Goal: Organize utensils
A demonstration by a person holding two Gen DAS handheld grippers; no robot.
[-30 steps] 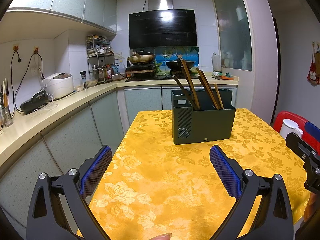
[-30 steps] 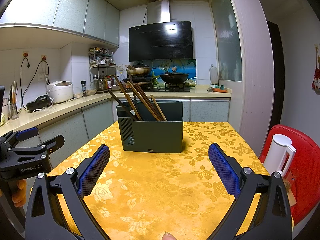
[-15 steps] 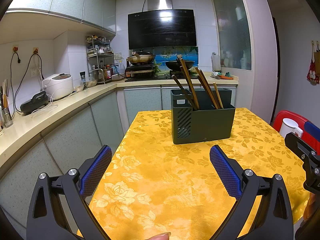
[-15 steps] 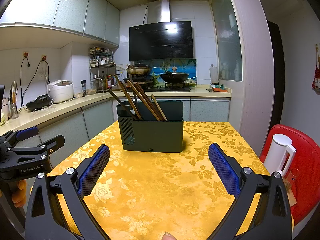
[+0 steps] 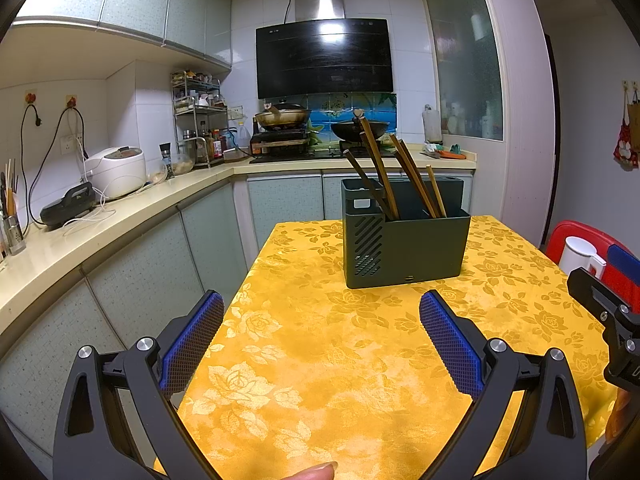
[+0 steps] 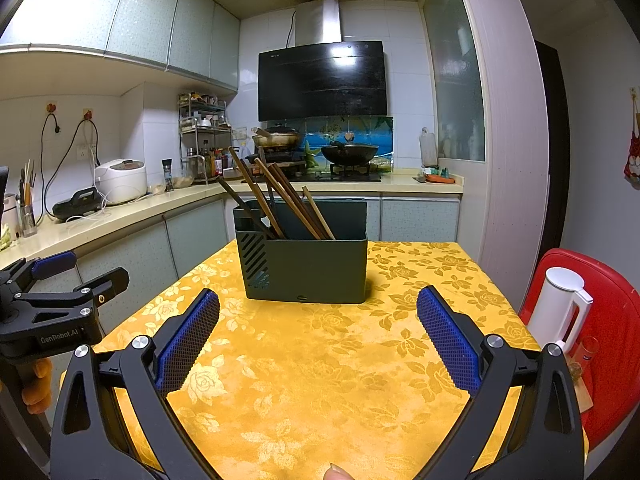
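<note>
A dark green utensil holder [image 5: 404, 246] stands on the yellow floral tablecloth [image 5: 340, 360]; it also shows in the right wrist view [image 6: 306, 268]. Several brown wooden chopsticks [image 5: 394, 178] lean in it, also seen in the right wrist view [image 6: 280, 204]. My left gripper [image 5: 322, 326] is open and empty, held back from the holder above the near table. My right gripper [image 6: 318, 320] is open and empty, also short of the holder. The left gripper's body appears at the left of the right wrist view [image 6: 52, 308].
A white kettle [image 6: 562, 308] stands on a red chair [image 6: 612, 344] right of the table. A counter [image 5: 100, 224] with a rice cooker [image 5: 116, 172] runs along the left. A stove with a wok [image 6: 348, 154] is behind.
Both grippers have drifted very slightly; the holder and chopsticks have not moved. Both stay open.
</note>
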